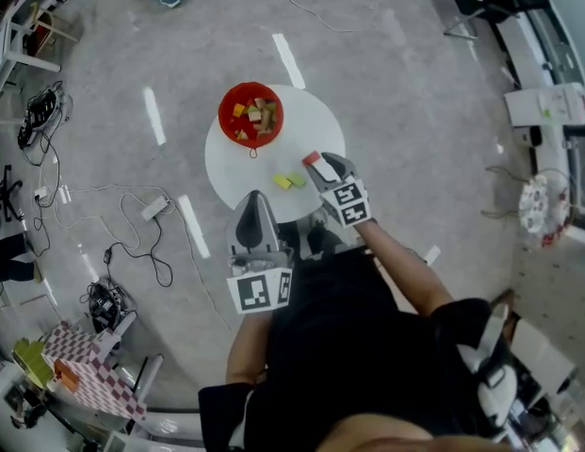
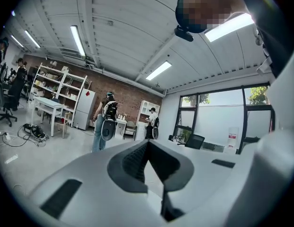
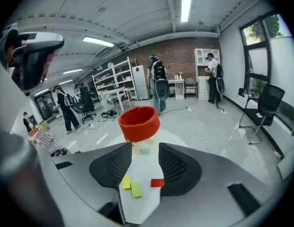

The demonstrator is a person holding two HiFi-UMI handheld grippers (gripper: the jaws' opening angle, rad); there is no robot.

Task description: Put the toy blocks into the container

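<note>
A red container (image 1: pixel 251 114) with several blocks in it stands at the far left of the round white table (image 1: pixel 320 121). A yellow block (image 1: pixel 283 183) and a green block (image 1: pixel 296 180) lie side by side near the table's front edge, and a red block (image 1: pixel 312 159) lies just right of them. My right gripper (image 1: pixel 320 170) hovers over these, open. In the right gripper view the yellow block (image 3: pixel 126 182) and green block (image 3: pixel 136 188) show between the jaws, and the red block (image 3: pixel 157 182) lies by the right pad. A pale block (image 3: pixel 144 151) lies before the container (image 3: pixel 139 122). My left gripper (image 1: pixel 256 201) stays shut, off the table's front, pointing up.
Cables and a power strip (image 1: pixel 154 207) lie on the floor to the left. A checkered object (image 1: pixel 89 375) sits at the lower left. People (image 3: pixel 158 82) stand by shelves (image 3: pixel 113 79) and desks farther back, and a chair (image 3: pixel 262 110) stands to the right.
</note>
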